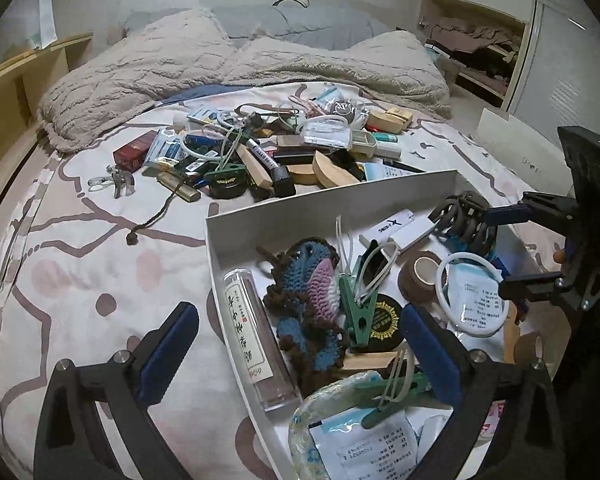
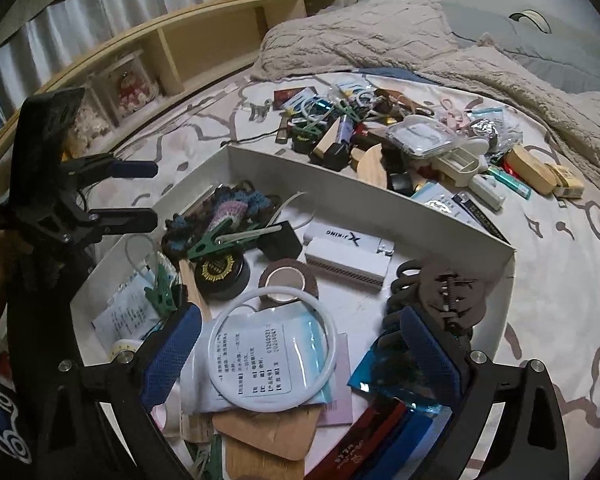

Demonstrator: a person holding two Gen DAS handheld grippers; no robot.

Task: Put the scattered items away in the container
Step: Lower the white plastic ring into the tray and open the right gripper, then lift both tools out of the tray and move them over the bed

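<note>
A: Dozens of small items still lie in a pile (image 1: 284, 148) on the bed (image 1: 80, 248), beyond the far wall of the white container (image 1: 332, 196).

B: Which tool goes?

A: Both hover over the container, spread wide, nothing between the fingers. The left tool (image 1: 300, 356) looks slightly nearer the pile's left end, where a marker (image 1: 264, 156) lies with its long axis running toward us. The right tool (image 2: 300, 348) sits over a white ring (image 2: 272, 348).

B: Anything hidden?

A: Items overlap; lower ones are buried, and the container's near edge is cut off.

White box (image 1: 332, 204), blue-pink crochet piece (image 1: 308, 280), pink-branch-patterned sheet (image 1: 100, 248).
</note>
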